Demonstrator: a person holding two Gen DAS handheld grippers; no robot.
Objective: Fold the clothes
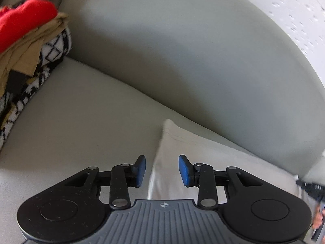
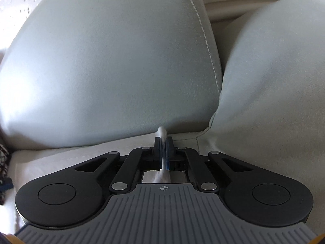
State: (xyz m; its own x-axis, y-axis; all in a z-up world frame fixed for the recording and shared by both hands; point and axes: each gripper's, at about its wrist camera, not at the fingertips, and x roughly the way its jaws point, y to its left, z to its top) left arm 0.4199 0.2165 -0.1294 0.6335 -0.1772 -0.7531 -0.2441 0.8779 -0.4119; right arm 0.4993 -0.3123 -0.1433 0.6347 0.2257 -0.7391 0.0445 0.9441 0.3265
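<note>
**Right jaws pinch the cloth, left jaws stand apart over its corner**

We see the right gripper (image 2: 163,142) with its jaws pressed together on a thin ridge of the white garment (image 2: 61,158), a small tuft poking up past the blue pads (image 2: 167,152). The cloth lies flat on the sofa seat (image 1: 71,122), just below the back cushion (image 2: 111,61).

On our left, the left gripper (image 1: 162,169) has its jaws partly open, holding nothing. The garment's corner lies beneath the gap, its edge running between the pads, not touching them as far as we can tell. A pile of clothes (image 1: 30,46) sits well apart at far left.
</note>
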